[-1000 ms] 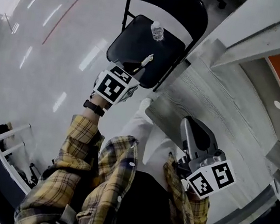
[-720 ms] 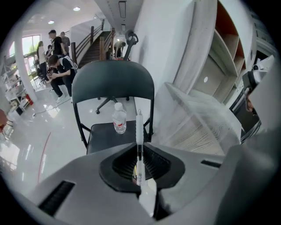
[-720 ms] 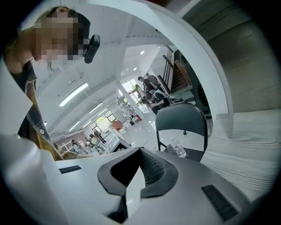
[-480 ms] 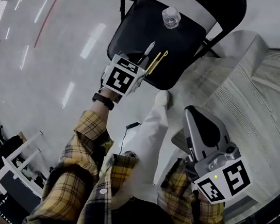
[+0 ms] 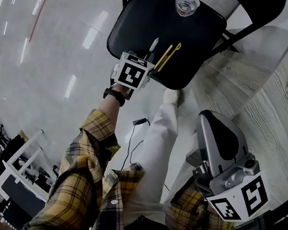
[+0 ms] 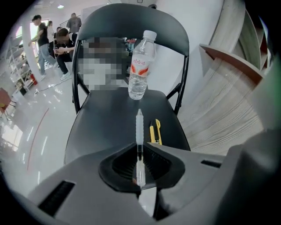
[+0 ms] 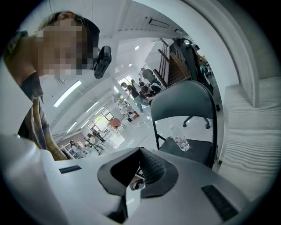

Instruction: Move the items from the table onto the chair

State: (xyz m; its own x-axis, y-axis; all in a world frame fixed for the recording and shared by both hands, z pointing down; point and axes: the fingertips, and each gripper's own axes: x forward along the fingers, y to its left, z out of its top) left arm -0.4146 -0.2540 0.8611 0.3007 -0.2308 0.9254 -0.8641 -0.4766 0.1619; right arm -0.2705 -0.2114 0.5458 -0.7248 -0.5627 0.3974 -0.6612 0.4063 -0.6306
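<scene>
A black folding chair [image 5: 147, 21] stands ahead of me, its seat [image 6: 109, 118] just beyond my left jaws. A clear water bottle [image 5: 187, 2] [image 6: 140, 66] stands upright at the back of the seat. A yellow utility knife [image 5: 167, 57] [image 6: 154, 132] lies near the seat's front right. My left gripper [image 5: 147, 58] [image 6: 139, 151] is shut on a thin white pen [image 6: 139, 127], which points forward over the seat's front edge, left of the knife. My right gripper [image 5: 208, 120] [image 7: 139, 169] hangs low by my right side, jaws together, nothing between them.
A grey wood-grain table [image 5: 255, 85] [image 6: 219, 110] stands right of the chair. My white-trousered leg [image 5: 159, 135] and shoe reach to the chair's front edge. Glossy floor [image 5: 45, 59] spreads to the left. People and more chairs [image 7: 131, 94] are far off in the room.
My left gripper has carried the pen forward over the seat's front edge, beside the yellow knife. The view has swung toward the chair. The right gripper has stayed low at my side.
</scene>
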